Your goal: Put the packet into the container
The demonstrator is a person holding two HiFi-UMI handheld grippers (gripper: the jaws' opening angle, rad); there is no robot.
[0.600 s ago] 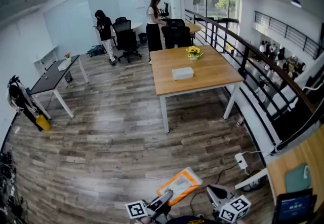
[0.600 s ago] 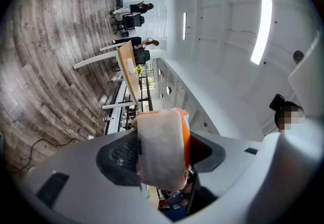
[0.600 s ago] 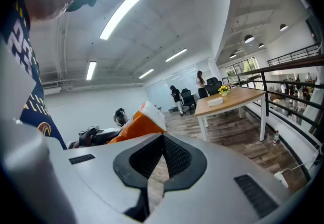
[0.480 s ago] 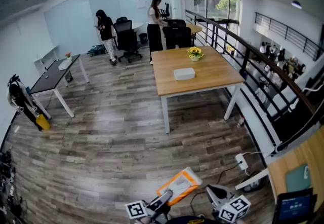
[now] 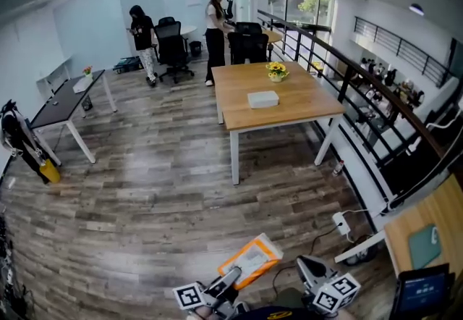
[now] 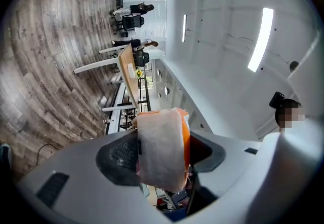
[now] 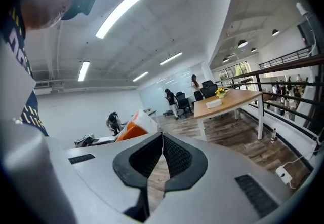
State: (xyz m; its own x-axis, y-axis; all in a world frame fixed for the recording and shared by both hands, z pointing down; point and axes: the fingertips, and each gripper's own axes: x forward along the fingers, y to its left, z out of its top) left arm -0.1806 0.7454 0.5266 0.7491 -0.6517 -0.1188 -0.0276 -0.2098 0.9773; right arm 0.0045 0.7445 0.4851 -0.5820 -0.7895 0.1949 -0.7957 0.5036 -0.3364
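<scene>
My left gripper (image 5: 233, 279) at the bottom edge of the head view is shut on an orange and white packet (image 5: 251, 259), which sticks up and to the right from the jaws. In the left gripper view the packet (image 6: 161, 147) is clamped between the two dark pads and hides the left gripper's (image 6: 163, 154) gap. My right gripper (image 5: 307, 268) is beside it, shut and empty; in the right gripper view the right gripper (image 7: 162, 139) has its pads pressed together, with the packet (image 7: 135, 124) to its left. A white box-like container (image 5: 262, 99) lies on the far wooden table (image 5: 300, 112).
A flower pot (image 5: 275, 72) stands on the table behind the container. Two people (image 5: 215, 36) and office chairs (image 5: 173, 47) are at the back. A black desk (image 5: 61, 100) stands at left, a railing (image 5: 362, 105) at right, and a power strip (image 5: 341, 223) on the floor.
The head view has shifted a little, so the table and room sit slightly lower and to the left. Both grippers keep their places and the packet stays held.
</scene>
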